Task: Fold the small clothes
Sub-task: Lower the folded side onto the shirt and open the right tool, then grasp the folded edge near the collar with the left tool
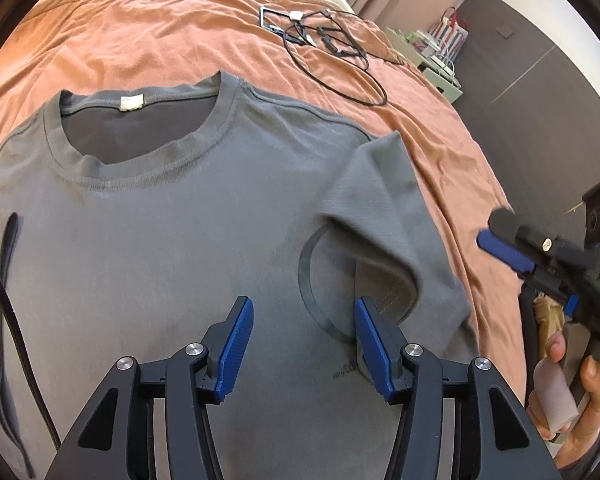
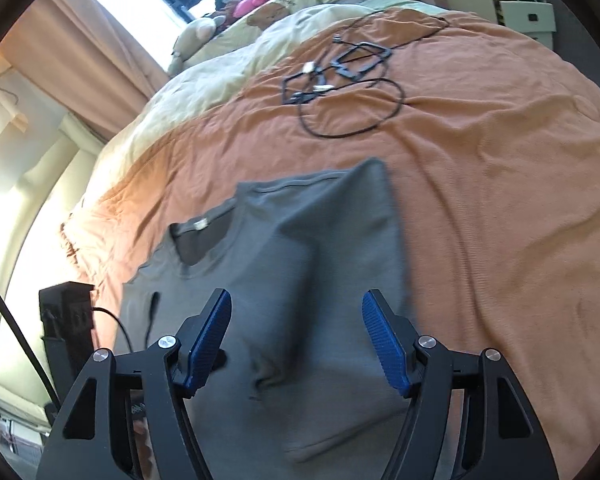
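Grey T-shirt (image 1: 172,240) lies flat on the orange bedspread (image 1: 148,28), collar toward the far pillows, length running away from both cameras, one sleeve (image 1: 384,200) folded inward. Left gripper (image 1: 304,344) and right gripper (image 2: 296,340) hover over it, jaws apart, empty.

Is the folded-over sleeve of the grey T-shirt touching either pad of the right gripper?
Apart. In the right wrist view the right gripper stands open, and the sleeve lies on the T-shirt below, clear of both pads.

Matt grey knit t-shirt (image 1: 180,240); rumpled orange cloth bedspread (image 1: 160,32); ribbed blue pads (image 1: 236,348)
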